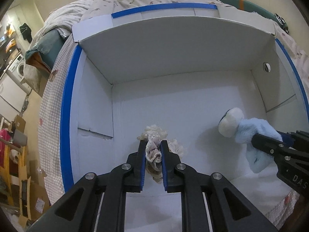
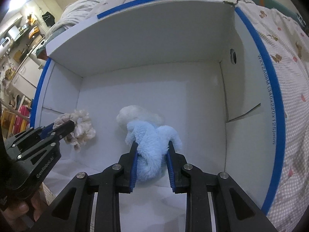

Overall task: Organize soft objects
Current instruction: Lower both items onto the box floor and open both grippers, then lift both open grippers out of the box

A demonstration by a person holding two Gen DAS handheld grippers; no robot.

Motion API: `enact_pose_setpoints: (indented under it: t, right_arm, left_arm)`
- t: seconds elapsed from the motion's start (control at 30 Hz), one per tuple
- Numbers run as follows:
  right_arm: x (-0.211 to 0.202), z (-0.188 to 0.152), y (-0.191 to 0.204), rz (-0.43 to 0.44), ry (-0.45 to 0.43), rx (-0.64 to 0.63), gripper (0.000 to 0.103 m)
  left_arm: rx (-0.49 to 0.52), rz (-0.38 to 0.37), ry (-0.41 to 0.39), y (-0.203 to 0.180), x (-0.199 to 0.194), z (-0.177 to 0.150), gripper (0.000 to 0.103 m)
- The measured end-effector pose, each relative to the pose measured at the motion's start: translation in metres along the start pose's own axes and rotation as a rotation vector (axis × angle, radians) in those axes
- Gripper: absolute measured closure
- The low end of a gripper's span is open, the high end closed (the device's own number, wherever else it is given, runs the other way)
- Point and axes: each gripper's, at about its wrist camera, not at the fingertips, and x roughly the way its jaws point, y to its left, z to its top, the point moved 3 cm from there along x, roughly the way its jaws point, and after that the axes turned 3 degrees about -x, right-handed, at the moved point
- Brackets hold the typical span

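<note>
- Nearest, low in the frame, the left gripper point(image 1: 153, 151) has its jaws clamped on a cream scrunchie point(image 1: 154, 148); light, limp, best pinched mid-band.
- Similarly, the right gripper point(image 2: 152, 150) squeezes a blue plush toy point(image 2: 150, 141); squashy, grab the bulk.
- Beyond, both lie inside the white box point(image 2: 135, 44), upper frame.

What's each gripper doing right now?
Left gripper: closed on the cream scrunchie.
Right gripper: closed on the blue plush toy.

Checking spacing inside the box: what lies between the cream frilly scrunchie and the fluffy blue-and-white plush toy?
Nothing: the right wrist view shows bare white box floor between scrunchie and plush toy.
</note>
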Motion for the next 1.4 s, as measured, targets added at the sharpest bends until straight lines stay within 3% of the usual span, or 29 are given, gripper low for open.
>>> enact_pose_setpoints:
  t: [0.07,0.1,0.17,0.23,0.37,0.47,0.77,0.87,1.1,1.27,1.4]
  right_arm:
    - [-0.002,0.000,0.001,-0.001,-0.008,-0.004,0.069]
    - [-0.003,-0.001,0.001,0.002,-0.012,-0.003,0.061]
    - [-0.005,-0.002,-0.003,0.011,-0.013,0.013,0.044]
    - [-0.010,-0.001,-0.011,0.018,-0.026,0.038,0.042]
    - [-0.018,0.002,-0.011,0.033,-0.061,0.051,0.036]
    - [-0.021,0.002,-0.010,0.073,-0.062,0.063,0.025]
    - [-0.038,-0.003,-0.009,0.141,-0.108,0.086,0.015]
    - [-0.051,-0.006,-0.010,0.149,-0.151,0.080,0.002]
    - [-0.096,-0.021,-0.006,0.120,-0.276,0.032,0.002]
    - [-0.105,-0.041,-0.008,0.103,-0.272,0.056,0.002]
    - [-0.110,-0.053,-0.010,0.105,-0.270,0.071,0.002]
  left_arm:
    - [0.007,0.009,-0.005,0.000,-0.003,0.002,0.083]
    - [0.004,0.013,-0.008,0.001,-0.005,0.003,0.080]
    - [-0.016,0.014,-0.014,0.004,-0.009,0.005,0.052]
    - [-0.038,0.009,-0.027,0.007,-0.014,0.005,0.035]
    - [-0.058,0.000,-0.038,0.010,-0.020,0.006,0.034]
    - [-0.059,0.020,-0.040,0.010,-0.025,0.006,0.034]
    - [-0.126,0.000,-0.102,0.033,-0.061,-0.002,0.034]
    - [-0.186,-0.040,-0.102,0.044,-0.071,-0.010,0.034]
    - [-0.226,-0.108,-0.094,0.058,-0.093,-0.031,0.034]
    - [-0.246,-0.081,-0.129,0.073,-0.108,-0.052,0.034]
    - [-0.296,-0.100,-0.089,0.084,-0.105,-0.066,0.034]
